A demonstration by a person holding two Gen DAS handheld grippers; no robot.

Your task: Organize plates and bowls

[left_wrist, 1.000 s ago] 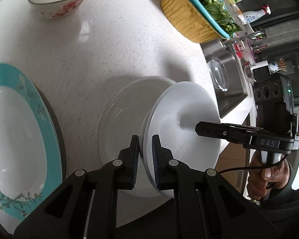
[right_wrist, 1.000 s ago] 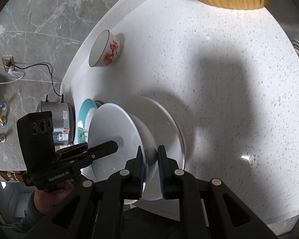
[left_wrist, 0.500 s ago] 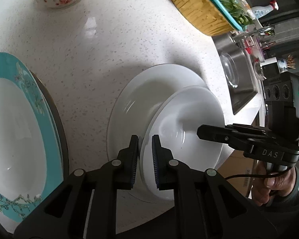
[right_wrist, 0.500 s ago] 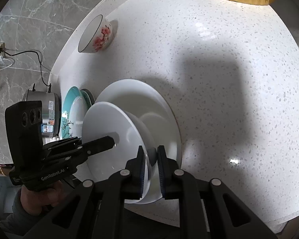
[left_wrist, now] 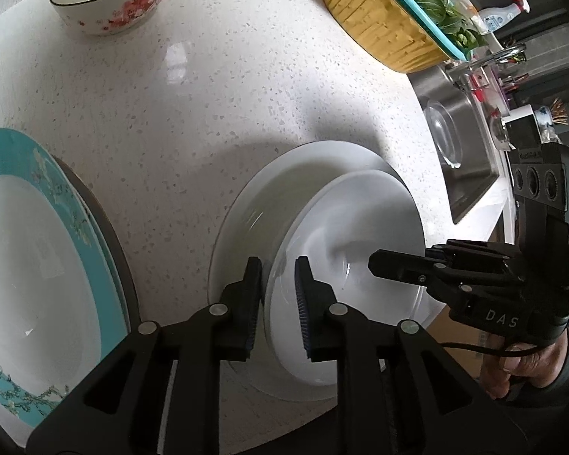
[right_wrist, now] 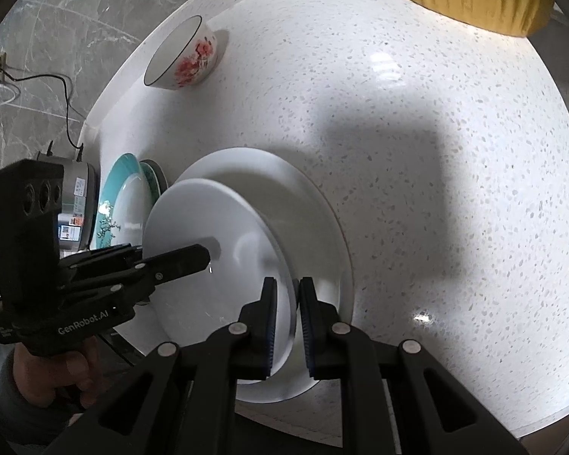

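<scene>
A white deep plate (left_wrist: 360, 235) (right_wrist: 208, 220) rests tilted inside a larger white plate (left_wrist: 284, 189) (right_wrist: 307, 204) on the speckled counter. My left gripper (left_wrist: 278, 265) straddles its near rim; its jaws are opening and the pads stand slightly off the rim. In the right wrist view the left gripper (right_wrist: 206, 254) reaches over the plate from the left. My right gripper (right_wrist: 288, 284) is shut on the opposite rim, and the left wrist view shows the right gripper (left_wrist: 371, 263) coming in from the right. A floral bowl (left_wrist: 110, 0) (right_wrist: 182, 57) stands alone at the back.
A teal flowered plate (left_wrist: 38, 246) (right_wrist: 121, 197) lies on a dark plate to the left. A yellow basket (left_wrist: 383, 30) of greens sits at the back right, beside a sink (left_wrist: 462, 144). A steel cooker (right_wrist: 72, 204) stands past the teal plate. The counter edge runs close by.
The upper white plate has sunk lower into the big plate. The left jaws have parted a little around its rim. The right gripper keeps its grip.
</scene>
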